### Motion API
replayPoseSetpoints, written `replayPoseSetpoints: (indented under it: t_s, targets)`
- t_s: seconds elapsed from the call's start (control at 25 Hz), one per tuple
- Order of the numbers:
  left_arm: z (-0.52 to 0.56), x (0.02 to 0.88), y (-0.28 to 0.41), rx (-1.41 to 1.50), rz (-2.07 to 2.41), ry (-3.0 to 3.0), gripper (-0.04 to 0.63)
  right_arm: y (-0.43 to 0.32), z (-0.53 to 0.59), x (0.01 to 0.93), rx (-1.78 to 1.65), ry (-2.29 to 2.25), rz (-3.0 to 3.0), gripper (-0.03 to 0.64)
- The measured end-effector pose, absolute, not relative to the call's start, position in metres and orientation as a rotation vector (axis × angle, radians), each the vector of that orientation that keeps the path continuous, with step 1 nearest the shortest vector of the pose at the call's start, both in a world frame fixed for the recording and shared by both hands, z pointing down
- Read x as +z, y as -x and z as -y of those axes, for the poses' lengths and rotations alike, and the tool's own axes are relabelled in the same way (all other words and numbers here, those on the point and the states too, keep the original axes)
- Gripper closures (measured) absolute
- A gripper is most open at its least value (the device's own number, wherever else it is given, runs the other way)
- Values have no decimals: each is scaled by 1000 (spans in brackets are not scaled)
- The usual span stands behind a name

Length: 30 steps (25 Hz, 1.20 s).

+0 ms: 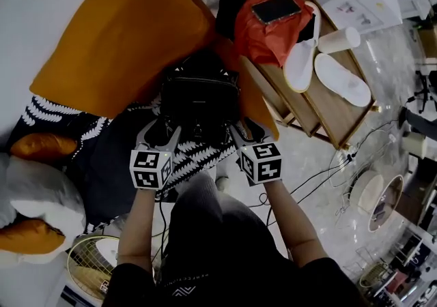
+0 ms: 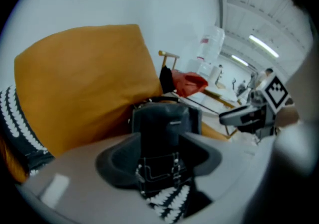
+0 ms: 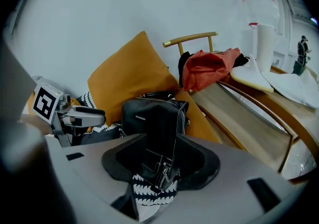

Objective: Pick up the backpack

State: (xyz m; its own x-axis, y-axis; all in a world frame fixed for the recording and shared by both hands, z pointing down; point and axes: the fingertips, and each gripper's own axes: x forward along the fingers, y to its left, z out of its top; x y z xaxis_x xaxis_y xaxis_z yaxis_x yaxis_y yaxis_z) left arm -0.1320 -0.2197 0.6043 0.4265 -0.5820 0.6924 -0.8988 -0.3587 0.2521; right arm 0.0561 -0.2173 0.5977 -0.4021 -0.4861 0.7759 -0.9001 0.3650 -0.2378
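Observation:
A black leather backpack (image 1: 199,93) stands upright on a black-and-white leaf-patterned cloth (image 1: 194,155), leaning against a big orange pillow (image 1: 116,33). My left gripper (image 1: 162,132) is at its lower left corner and my right gripper (image 1: 242,134) at its lower right, both open. In the left gripper view the backpack (image 2: 164,123) stands between the spread jaws of the left gripper (image 2: 159,157), with the right gripper (image 2: 246,115) off to the right. In the right gripper view the backpack's (image 3: 152,116) zipped corner lies between the right gripper's (image 3: 162,162) jaws. I see no pad pressing on it.
A wooden chair (image 1: 321,104) to the right carries a red bag (image 1: 273,36), a phone (image 1: 276,8), white slippers (image 1: 341,79) and a paper cup (image 1: 339,39). A fan (image 1: 374,193) and cables lie on the floor. Cushions (image 1: 37,196) and a wicker basket (image 1: 89,266) sit at left.

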Motion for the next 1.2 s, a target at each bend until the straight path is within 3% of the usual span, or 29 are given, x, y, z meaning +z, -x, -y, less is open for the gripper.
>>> replayPoseSetpoints:
  t_s: [1.2]
  targets:
    - [280, 696, 138, 685, 1140, -2073, 316, -52, 267, 695, 921, -1161, 1917, 399]
